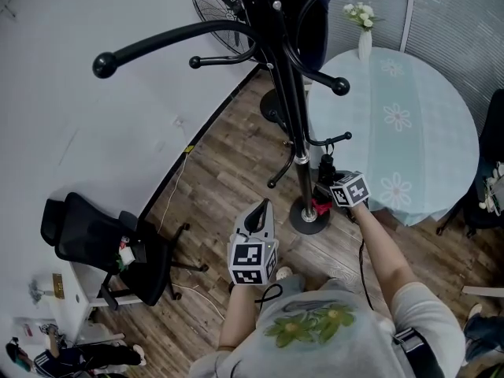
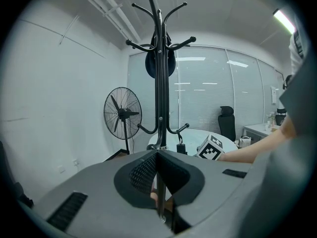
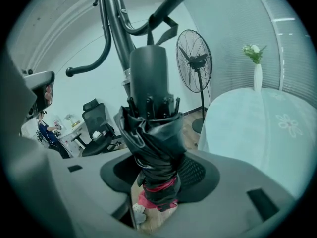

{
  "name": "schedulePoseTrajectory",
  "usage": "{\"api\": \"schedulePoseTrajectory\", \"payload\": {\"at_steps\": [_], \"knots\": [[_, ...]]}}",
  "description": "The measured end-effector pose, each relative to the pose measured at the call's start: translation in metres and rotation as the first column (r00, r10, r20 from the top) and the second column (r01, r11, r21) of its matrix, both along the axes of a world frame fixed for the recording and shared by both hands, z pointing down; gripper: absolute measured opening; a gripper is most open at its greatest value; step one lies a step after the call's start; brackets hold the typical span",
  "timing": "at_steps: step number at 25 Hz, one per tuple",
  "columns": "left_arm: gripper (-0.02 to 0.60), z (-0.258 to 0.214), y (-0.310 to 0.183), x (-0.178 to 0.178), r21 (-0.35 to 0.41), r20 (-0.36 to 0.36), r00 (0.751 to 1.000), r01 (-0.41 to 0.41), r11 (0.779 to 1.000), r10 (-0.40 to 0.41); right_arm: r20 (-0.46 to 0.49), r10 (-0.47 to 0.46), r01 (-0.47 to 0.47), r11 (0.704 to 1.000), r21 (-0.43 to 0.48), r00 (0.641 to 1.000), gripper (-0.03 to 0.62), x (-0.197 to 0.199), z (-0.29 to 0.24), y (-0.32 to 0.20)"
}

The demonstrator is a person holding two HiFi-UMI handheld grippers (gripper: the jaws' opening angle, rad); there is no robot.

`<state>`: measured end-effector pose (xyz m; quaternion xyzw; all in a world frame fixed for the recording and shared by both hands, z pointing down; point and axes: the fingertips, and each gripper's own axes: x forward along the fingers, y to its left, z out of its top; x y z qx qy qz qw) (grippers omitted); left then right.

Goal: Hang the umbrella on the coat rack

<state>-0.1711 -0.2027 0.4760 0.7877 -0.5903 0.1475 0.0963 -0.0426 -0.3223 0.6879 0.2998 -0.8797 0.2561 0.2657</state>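
Observation:
A black coat rack stands on a round base, with curved hooks at several heights. My right gripper is right beside the pole, low down, under a short lower hook. It is shut on a folded black umbrella with a red band, handle end up. The umbrella's strap loops over a curved hook arm. My left gripper hovers nearer me, left of the base, pointing at the rack. Its jaws are shut with nothing between them.
A round table with a pale blue flowered cloth and a vase of white flowers stands just right of the rack. A standing fan is behind it by the white wall. A black office chair sits at the left.

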Motion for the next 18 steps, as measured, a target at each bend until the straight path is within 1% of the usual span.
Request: {"api": "schedulePoseTrajectory", "payload": {"at_steps": [6,10,15,18], "knots": [[0.002,0.001,-0.006,0.005,-0.003,-0.004,0.999,-0.032,0.999,0.032,-0.035,0.025,-0.025,1.0,0.001,0.999,0.215,0.006,0.012,0.0],[0.002,0.003,-0.007,0.012,-0.013,0.0,0.998,-0.061,0.998,0.061,-0.034,0.05,-0.05,0.999,0.007,0.998,0.219,0.008,0.018,-0.004],[0.002,0.01,-0.008,0.017,-0.031,0.003,0.996,-0.088,0.996,0.088,-0.017,0.094,-0.093,0.995,0.037,0.995,0.235,0.006,0.021,-0.018],[0.002,0.014,-0.008,0.018,-0.044,0.001,0.995,-0.101,0.994,0.101,-0.019,0.133,-0.131,0.989,0.075,0.991,0.244,0.009,0.021,-0.027]]}}
